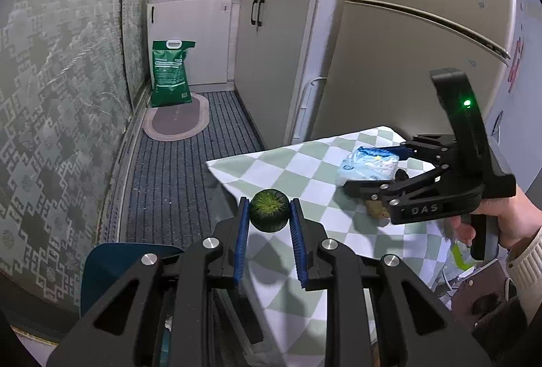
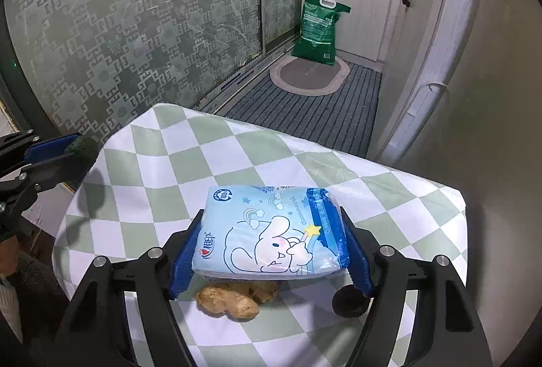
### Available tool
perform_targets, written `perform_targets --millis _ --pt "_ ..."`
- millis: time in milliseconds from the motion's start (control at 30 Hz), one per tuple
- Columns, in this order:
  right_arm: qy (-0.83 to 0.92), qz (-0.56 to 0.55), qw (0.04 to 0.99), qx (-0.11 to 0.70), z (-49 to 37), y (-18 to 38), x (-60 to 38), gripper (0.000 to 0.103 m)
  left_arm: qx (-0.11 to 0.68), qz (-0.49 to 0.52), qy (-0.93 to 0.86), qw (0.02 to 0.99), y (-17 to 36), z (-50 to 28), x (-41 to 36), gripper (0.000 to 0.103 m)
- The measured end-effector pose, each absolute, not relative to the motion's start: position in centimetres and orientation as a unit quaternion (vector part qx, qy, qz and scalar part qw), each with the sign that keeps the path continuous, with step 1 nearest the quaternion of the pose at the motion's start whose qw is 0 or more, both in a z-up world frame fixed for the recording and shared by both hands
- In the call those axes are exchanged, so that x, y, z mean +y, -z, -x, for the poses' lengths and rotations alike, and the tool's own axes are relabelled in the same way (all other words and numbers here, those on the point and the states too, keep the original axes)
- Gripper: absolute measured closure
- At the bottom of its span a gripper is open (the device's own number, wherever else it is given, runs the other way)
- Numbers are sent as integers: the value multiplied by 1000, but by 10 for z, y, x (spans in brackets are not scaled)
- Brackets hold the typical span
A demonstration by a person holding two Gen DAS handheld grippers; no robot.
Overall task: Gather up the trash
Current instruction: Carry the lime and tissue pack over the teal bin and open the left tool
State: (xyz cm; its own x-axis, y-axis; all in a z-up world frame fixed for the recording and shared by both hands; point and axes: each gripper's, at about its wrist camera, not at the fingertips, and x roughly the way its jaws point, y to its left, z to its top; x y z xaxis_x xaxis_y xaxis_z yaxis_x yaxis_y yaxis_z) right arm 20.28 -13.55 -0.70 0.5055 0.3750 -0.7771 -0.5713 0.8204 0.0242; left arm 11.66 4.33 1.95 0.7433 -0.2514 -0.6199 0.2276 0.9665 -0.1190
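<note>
My left gripper (image 1: 269, 201) is shut on a small round dark green thing (image 1: 269, 211) and holds it over the near left edge of the checked tablecloth (image 1: 298, 164). The right wrist view shows that gripper (image 2: 67, 147) at the far left. My right gripper (image 2: 271, 214) has its blue pads against both sides of a light blue tissue pack (image 2: 271, 231), which sits raised above the cloth (image 2: 203, 157). A piece of ginger (image 2: 233, 299) lies under the pack, and a dark round disc (image 2: 350, 302) lies by the right finger. A hand (image 1: 508, 221) holds the right gripper (image 1: 355, 169).
A fridge (image 1: 406, 45) stands right behind the table, with white cabinets (image 1: 271, 62) beyond. A green sack (image 1: 169, 76) and an oval mat (image 1: 176, 123) lie on the striped floor runner (image 1: 176, 184). A teal object (image 1: 111, 265) sits low, left of the table.
</note>
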Motion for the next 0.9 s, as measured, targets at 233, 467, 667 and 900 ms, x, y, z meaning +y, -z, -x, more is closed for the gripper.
perform_targets --millis 233,467,667,900 --pt "-284 98 871 388 -187 -18 -127 29 327 31 106 939 -26 -106 74 77" --pt "-316 77 870 371 -168 -38 -90 29 324 53 71 942 -26 -94 122 77" --pt "-352 54 860 365 -156 -49 -48 29 348 46 33 936 -2 -87 154 77" --pt "-384 55 846 365 -144 -45 6 29 406 64 26 911 52 -91 178 78"
